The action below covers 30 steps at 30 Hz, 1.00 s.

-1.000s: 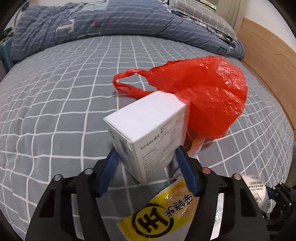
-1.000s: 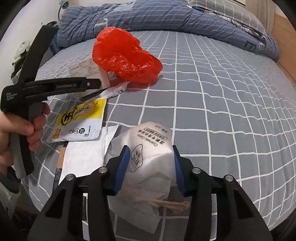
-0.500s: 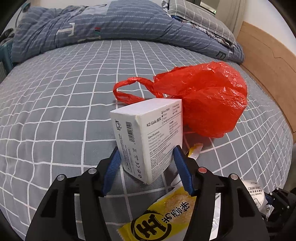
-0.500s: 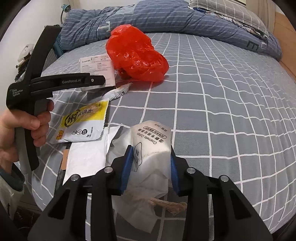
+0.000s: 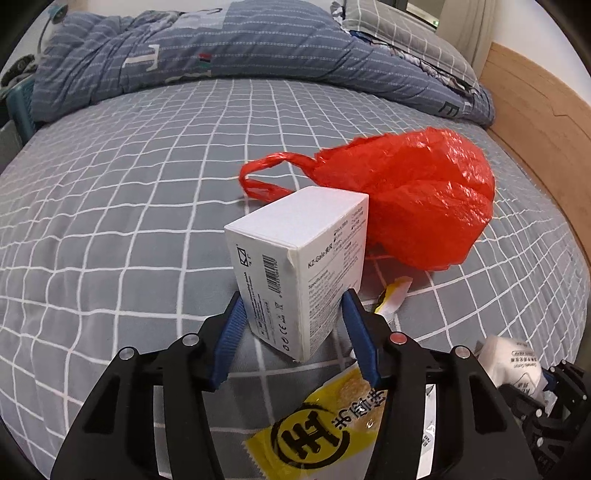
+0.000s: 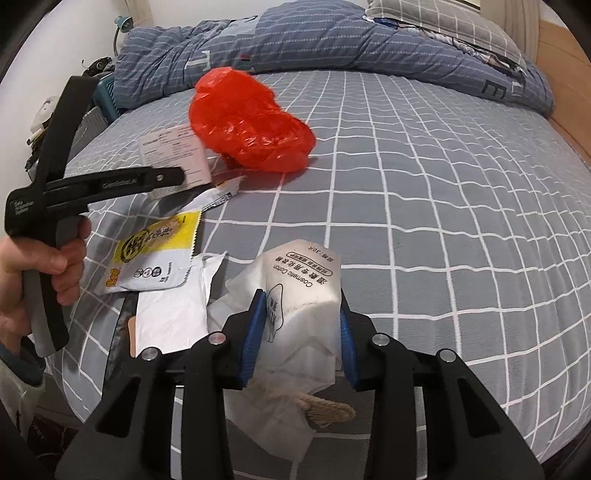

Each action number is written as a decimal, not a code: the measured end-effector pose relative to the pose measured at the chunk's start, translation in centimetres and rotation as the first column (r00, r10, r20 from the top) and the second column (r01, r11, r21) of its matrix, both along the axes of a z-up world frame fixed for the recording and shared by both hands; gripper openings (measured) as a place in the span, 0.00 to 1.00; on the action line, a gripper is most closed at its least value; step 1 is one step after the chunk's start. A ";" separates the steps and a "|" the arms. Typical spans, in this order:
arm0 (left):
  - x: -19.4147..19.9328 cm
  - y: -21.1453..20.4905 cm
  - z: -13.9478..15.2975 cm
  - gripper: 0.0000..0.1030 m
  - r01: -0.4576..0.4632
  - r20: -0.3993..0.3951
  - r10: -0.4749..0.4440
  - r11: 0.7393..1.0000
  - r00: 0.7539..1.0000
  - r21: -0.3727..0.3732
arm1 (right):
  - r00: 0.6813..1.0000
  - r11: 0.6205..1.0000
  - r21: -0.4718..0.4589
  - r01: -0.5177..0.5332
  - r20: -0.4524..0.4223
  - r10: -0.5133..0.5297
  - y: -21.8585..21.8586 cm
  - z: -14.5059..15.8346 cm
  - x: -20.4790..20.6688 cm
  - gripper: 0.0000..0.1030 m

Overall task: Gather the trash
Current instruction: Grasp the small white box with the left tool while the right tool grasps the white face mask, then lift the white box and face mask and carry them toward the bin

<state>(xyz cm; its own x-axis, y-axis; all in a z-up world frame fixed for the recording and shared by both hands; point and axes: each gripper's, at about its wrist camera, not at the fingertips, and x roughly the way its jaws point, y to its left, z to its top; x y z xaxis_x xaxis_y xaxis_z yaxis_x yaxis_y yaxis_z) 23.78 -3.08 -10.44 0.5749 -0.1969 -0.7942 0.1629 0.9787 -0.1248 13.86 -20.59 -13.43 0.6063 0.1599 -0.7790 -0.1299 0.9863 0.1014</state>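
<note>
While gripped, white box (image 5: pixel 299 273) stands upright, corner toward camera.

A bed (image 6: pixel 424 206) with a grey, white-checked sheet carries the things. On it lie a crumpled red plastic bag (image 5: pixel 417 206), a yellow snack wrapper (image 6: pixel 155 254), white paper (image 6: pixel 171 310), a folded blue striped quilt (image 5: pixel 207 48) and a checked pillow (image 5: pixel 406 33) at the far end.

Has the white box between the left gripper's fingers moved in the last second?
Yes. The white box has turned, barcode end now facing the camera, against the unmoved red bag; the left gripper is closing around it.
</note>
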 end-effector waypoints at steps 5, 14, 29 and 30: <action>-0.5 0.6 0.2 0.49 -0.014 -0.004 0.014 1.000 1.000 -0.002 | 1.000 1.000 0.000 0.019 0.004 -0.019 -0.7 0.6 -0.2 0.33; 0.0 1.0 -0.8 0.76 -0.005 0.043 0.004 1.000 0.999 0.024 | 1.000 1.000 0.011 0.021 0.005 -0.021 -1.1 0.7 -0.5 0.33; 1.0 0.5 -1.7 0.42 0.056 -0.003 -0.056 0.995 0.998 -0.078 | 1.000 1.000 -0.013 0.015 0.022 -0.015 -0.3 1.3 0.2 0.33; 0.8 0.7 -1.5 0.42 0.044 -0.004 -0.044 0.996 0.999 -0.072 | 1.000 1.000 -0.013 0.016 0.025 -0.016 -0.4 1.5 0.1 0.33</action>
